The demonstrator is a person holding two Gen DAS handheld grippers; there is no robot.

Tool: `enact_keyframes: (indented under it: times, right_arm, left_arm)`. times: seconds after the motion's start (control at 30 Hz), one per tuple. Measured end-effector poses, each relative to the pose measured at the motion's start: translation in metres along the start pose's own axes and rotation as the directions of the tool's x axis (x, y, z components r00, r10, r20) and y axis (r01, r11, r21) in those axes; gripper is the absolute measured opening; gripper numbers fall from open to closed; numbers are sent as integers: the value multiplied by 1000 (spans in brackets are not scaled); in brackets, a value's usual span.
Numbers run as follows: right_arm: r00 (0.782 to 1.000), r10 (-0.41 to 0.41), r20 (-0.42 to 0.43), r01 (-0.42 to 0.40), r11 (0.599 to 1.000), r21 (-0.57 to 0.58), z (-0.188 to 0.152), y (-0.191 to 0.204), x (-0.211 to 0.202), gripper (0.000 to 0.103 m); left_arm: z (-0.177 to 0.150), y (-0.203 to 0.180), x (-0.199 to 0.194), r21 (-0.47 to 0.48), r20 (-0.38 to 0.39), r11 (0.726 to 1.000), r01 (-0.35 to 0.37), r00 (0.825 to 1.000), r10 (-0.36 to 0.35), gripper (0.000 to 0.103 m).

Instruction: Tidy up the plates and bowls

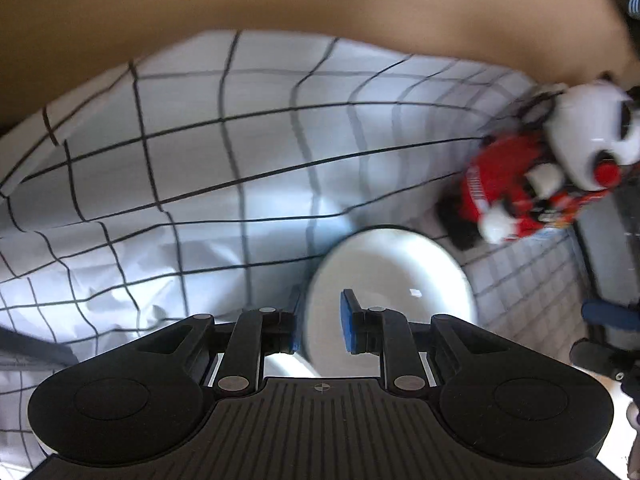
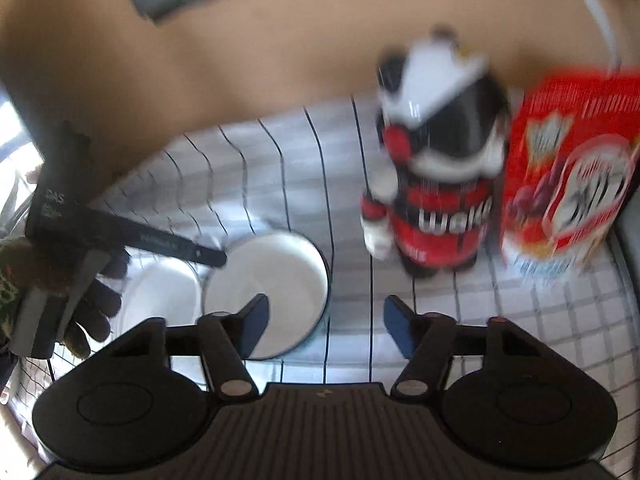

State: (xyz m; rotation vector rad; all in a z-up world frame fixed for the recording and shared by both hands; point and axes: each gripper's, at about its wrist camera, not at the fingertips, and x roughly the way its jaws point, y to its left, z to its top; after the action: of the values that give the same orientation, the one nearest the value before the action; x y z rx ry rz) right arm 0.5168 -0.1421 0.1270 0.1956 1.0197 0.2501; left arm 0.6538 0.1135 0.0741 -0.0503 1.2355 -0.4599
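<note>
White bowl: we see one white bowl on the grid-patterned tablecloth, straddled at its near rim by the left gripper; it looks empty, with only a glint on its inner wall
Second dish: in the right wrist view a dark-rimmed white bowl sits just beside a paler white dish on its left; both appear empty, and we cannot tell which of them the left gripper has
Left gripper: its blue pads stand narrow, one either side of the bowl's wall; motion blur keeps us from telling whether they press on it, so we call the hold uncertain
Right gripper: the right gripper hovers wide apart over the cloth and holds nothing; its left finger overlaps the dark-rimmed bowl's near edge in the picture
Step in hand: we judge this the pickup of a bowl by its rim, stacking not yet done
Next move: we think it calls for a firm pinch on the wall, a level lift, then nesting one dish in the other
Clutter: a panda-headed bottle and a red carton stand together, near the bowls but apart from them
Risk: we judge a smooth rim could slip from a shallow pinch
</note>
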Motion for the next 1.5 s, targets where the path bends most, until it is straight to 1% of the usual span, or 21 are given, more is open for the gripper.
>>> enact_keyframes:
  times: [0.07,0.1,0.13,0.2,0.27,0.37,0.4,0.43,0.47,0.5,0.53,0.6,0.63,0.77,0.87,0.93,1.0,1.2,1.3,1.37,1.5]
  right_arm:
    - [999,4,-35,-3,999,37,-3,-5,20,54]
    - [999,11,-47,-8,998,55,-3,-8,29,53]
    - [998,18,-57,-14,997,78,-3,-11,37,53]
    - [996,40,-74,-30,991,134,-3,-17,52,53]
    - [993,71,-91,-53,981,189,-1,-21,70,53]
    - [987,106,-121,-75,970,232,0,-24,93,51]
    - [985,112,-132,-78,967,241,0,-25,100,45]
    - [982,118,-144,-80,967,244,-1,-25,106,42]
    - [980,124,-155,-83,966,244,0,-25,111,35]
    - [978,128,-165,-86,967,241,-2,-25,116,31]
    - [976,134,-172,-91,967,239,-3,-25,118,31]
    - [972,150,-183,-105,967,234,-4,-26,120,24]
    - [970,150,-190,-104,968,230,-4,-27,120,25]
    - [976,89,-198,-52,981,186,-7,-34,112,24]
    - [976,98,-196,-59,978,198,-9,-46,109,24]
    - [974,111,-197,-70,977,203,-10,-50,109,24]
    - [974,107,-202,-67,978,199,-10,-50,112,24]
    - [966,106,-236,-57,977,206,-14,-44,128,24]
    - [964,98,-247,-50,980,194,-16,-40,133,24]
    - [962,95,-255,-47,981,186,-16,-38,136,24]
    - [961,95,-259,-47,982,183,-17,-33,141,25]
  left_arm:
    - [1,5,8,-5,14,1000,-22,1000,22,22]
    - [1,7,10,-10,30,1000,-18,999,19,27]
    - [1,8,12,-14,41,1000,-10,999,10,29]
    - [0,10,15,-17,50,1000,8,999,-7,29]
    - [-3,10,21,-7,34,1000,13,999,-13,29]
    - [-7,7,33,-2,7,1000,30,1000,-30,28]
    - [-6,6,36,-2,8,999,39,999,-39,26]
    - [-6,5,37,-10,9,999,47,999,-47,32]
    - [-7,3,38,-17,10,999,52,999,-52,36]
    - [-5,1,39,-21,10,998,53,999,-53,40]
    - [-5,-2,39,-20,8,999,47,999,-47,41]
    - [-5,-7,41,-24,-9,999,45,999,-45,41]
    - [-5,-10,41,-32,-17,998,54,998,-54,41]
    - [-10,-24,45,-18,-45,996,91,995,-91,41]
    - [-13,-35,49,7,-47,994,106,993,-105,40]
    - [-14,-41,52,20,-49,996,86,995,-85,37]
    - [-14,-48,58,45,-61,998,50,997,-47,35]
    - [-17,-63,71,131,-95,991,-26,995,39,36]
    - [-19,-64,78,140,-130,990,-34,990,52,35]
    - [-20,-64,84,138,-156,990,-31,986,52,38]
    - [-20,-60,86,124,-162,992,-16,986,36,38]
